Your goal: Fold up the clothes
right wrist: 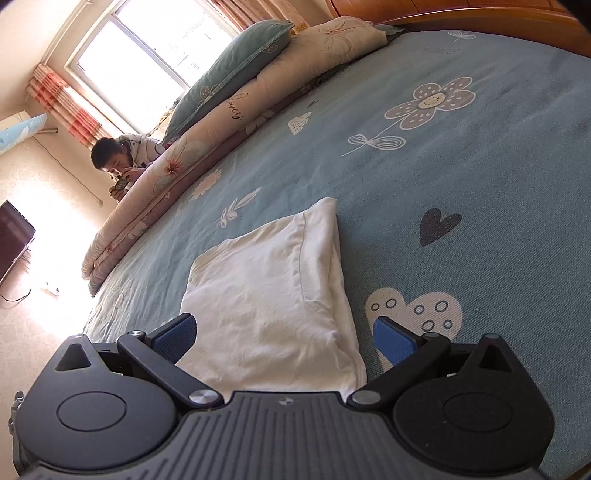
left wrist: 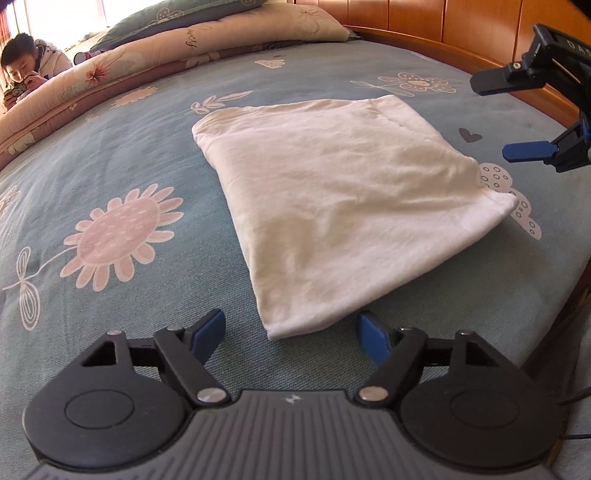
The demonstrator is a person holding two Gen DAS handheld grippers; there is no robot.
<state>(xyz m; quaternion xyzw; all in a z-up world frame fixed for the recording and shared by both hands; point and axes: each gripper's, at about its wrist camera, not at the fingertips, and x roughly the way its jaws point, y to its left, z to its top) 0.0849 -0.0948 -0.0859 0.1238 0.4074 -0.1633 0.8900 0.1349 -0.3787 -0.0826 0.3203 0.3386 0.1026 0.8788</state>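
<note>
Bedroom, daylight from a window; blue-green floral bedsheet over a wide bed, rolled quilt and pillows along the far side, wooden headboard behind. Person crouched past the quilt, holding a small object; not part of the work. White garment, probably a T-shirt, flat on the sheet near mid-bed, already folded to a compact rough rectangle several layers thick. Left gripper low over the sheet, jaws apart, nothing between the blue pads; nearest garment corner just ahead, apart from both. Right gripper also spread wide and empty, near edge of garment lying below and between its fingers, no pad pressing on cloth. Same right gripper visible at the right margin of the left view, fingers well separated. Handling estimate: thin cotton knit, light, limp, no stiffness, layers prone to slide and splay if lifted by one point. Best purchase likely at two adjacent corners, pinching all layers at the hemmed edge, then lifting evenly. Fold looks close to finished; perhaps one more halving left.
</note>
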